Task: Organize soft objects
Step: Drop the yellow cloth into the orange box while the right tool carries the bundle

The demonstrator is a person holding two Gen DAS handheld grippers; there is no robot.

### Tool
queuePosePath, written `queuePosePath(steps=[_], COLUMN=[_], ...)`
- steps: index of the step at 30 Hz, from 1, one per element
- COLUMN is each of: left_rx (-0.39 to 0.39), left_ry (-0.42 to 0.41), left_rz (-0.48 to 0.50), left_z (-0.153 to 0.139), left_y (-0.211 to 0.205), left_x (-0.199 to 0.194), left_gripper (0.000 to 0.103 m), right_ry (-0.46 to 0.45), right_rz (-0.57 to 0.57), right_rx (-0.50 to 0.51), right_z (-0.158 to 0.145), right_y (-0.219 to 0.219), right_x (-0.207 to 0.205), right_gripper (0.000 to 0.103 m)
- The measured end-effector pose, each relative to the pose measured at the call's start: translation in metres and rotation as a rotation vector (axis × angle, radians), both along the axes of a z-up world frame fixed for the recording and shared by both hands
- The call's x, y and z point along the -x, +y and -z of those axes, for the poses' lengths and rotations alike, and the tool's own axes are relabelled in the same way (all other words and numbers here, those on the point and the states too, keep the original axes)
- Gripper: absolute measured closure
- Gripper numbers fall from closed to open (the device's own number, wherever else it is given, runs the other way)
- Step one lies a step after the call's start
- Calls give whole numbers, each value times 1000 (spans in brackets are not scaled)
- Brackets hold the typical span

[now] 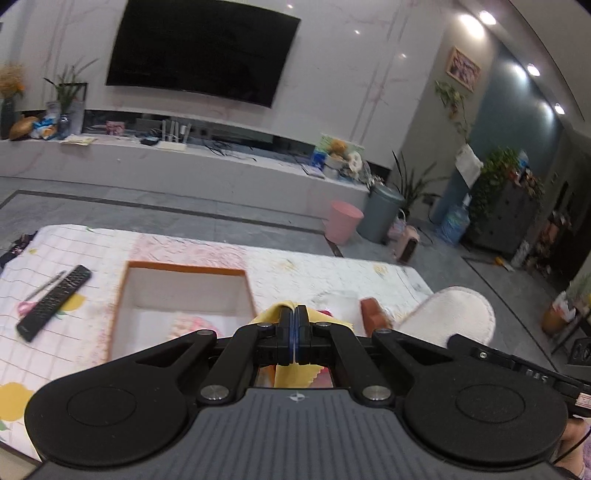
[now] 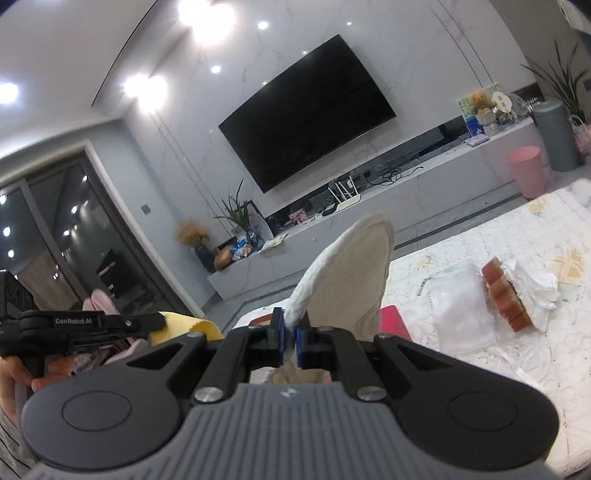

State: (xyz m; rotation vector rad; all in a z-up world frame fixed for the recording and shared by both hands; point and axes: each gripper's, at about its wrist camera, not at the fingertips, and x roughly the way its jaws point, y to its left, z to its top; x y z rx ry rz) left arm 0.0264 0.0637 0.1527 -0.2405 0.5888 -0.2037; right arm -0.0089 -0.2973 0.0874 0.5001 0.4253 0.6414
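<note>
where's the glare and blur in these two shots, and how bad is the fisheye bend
Left wrist view: ceiling spotlights flare at the top right, the orange-rimmed box and tablecloth are smeared by blur, the TV edges bow. Right wrist view: ceiling lights bloom white at top left, the horizon tilts, the held cream slipper stays fairly sharp.

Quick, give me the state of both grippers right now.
Left gripper: closed on the yellow cloth.
Right gripper: closed on the rim of the cream slipper, which is lifted above the table.
</note>
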Motion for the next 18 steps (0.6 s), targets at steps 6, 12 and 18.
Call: queuePosePath(steps=[6,12,18], left_rx=[45,153,261], left_ry=[-27,-13,5], left_rz=[-21,-42,-118], left_z=[21,61,95], left_y=[28,44,71], left_x=[-2,-19,-43], left_gripper=[103,103,103], right_ry=[-31,2,36], right_rz=[-67,-129,-168], right_rx=[45,115,173], right_z=[-14,-10,9], right_y=[40,99,144], right_x=[2,-30,-56], right_gripper=[100,100,100])
